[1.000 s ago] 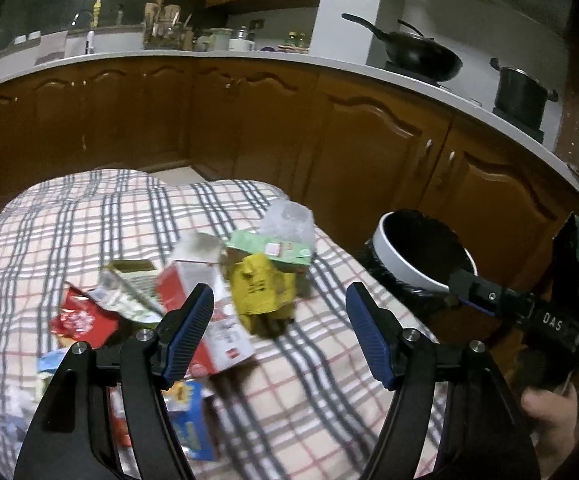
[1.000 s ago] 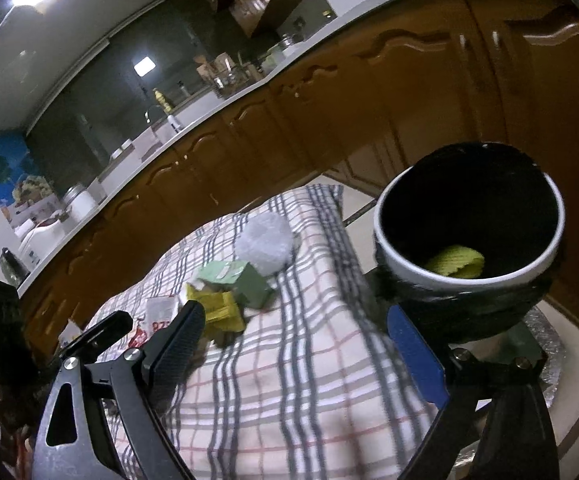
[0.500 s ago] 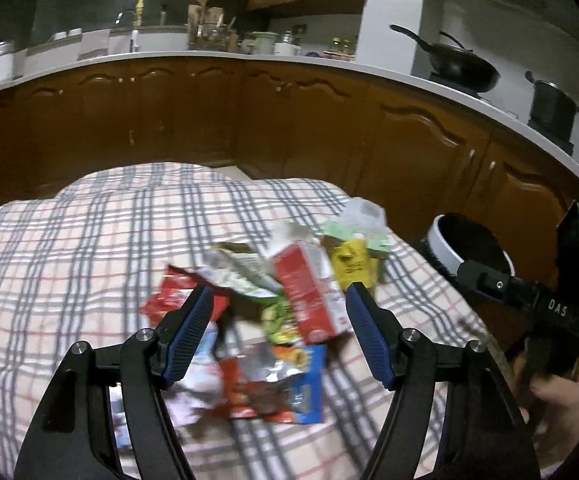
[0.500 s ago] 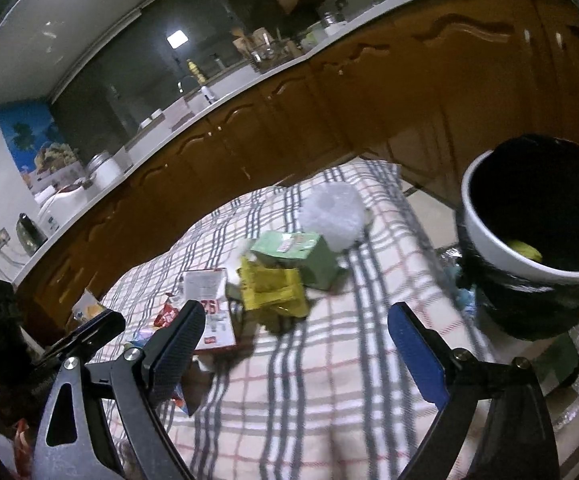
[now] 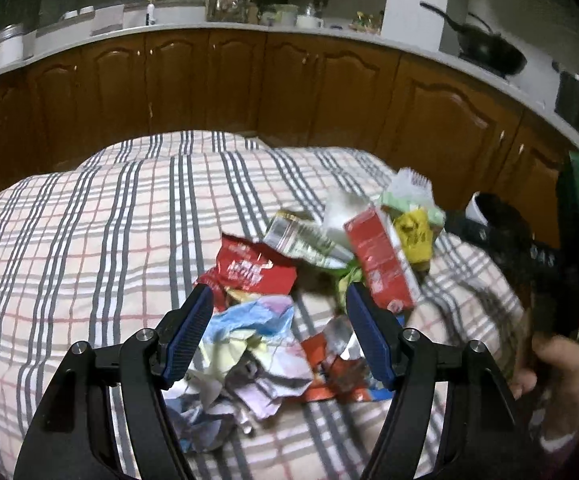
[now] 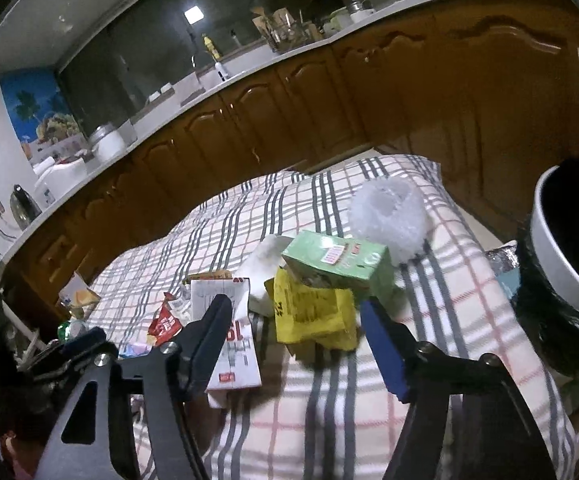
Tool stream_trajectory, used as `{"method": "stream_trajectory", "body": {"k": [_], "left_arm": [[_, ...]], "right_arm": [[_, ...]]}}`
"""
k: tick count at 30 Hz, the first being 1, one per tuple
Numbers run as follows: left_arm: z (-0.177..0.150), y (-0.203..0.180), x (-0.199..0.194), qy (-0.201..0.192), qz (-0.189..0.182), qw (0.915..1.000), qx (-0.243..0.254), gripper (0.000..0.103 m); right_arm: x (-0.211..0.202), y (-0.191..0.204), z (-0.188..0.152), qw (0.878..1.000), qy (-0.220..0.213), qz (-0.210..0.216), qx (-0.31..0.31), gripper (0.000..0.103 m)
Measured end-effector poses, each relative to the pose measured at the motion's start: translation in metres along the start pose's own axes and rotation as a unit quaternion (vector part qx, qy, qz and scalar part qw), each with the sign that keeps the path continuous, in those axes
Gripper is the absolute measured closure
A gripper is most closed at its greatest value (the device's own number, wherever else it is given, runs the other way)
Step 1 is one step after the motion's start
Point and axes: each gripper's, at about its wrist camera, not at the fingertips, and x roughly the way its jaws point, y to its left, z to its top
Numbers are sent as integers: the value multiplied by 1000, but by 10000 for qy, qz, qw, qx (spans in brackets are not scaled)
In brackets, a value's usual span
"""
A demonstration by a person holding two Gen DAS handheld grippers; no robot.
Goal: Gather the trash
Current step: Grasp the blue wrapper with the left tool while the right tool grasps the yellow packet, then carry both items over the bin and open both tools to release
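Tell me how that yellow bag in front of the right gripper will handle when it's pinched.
The yellow bag looks creased and slumped, so it will probably fold and flop rather than hold shape. It seems thin and light, likely lifting easily. The green box leans on it and may tip once the bag moves.

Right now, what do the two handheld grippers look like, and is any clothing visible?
Both the left gripper and right gripper have black angular frames with silver bolts and blue ribbed pads. The right one's body bears white lettering and a green light. A pale sleeve edge shows.
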Motion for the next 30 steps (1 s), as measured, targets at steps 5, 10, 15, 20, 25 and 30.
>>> {"method": "stream_trajectory", "body": {"k": [5, 10, 15, 20, 25, 30], "left_arm": [[-12, 5, 14, 280, 152, 9993, 190, 33], [-18, 10, 22, 460, 163, 9986, 179, 52], [-17, 14, 17, 371, 70, 9992, 119, 78], [-12, 13, 5, 173, -11, 9998, 96, 79], [-1, 7, -12, -89, -94, 9999, 76, 79], [13, -9, -25, -259, -411, 9988, 64, 79]], "right_arm": [[22, 6, 1, 9996, 173, -132, -170, 45], [44, 2, -5, 9985, 431, -257, -216, 69], [32, 8, -6, 9985, 229, -295, -404, 88], [16, 9, -6, 9993, 65, -193, -325, 89], [-9, 8, -3, 9996, -136, -39, -223, 89], [-36, 2, 0, 9994, -333, 30, -119, 90]]}}
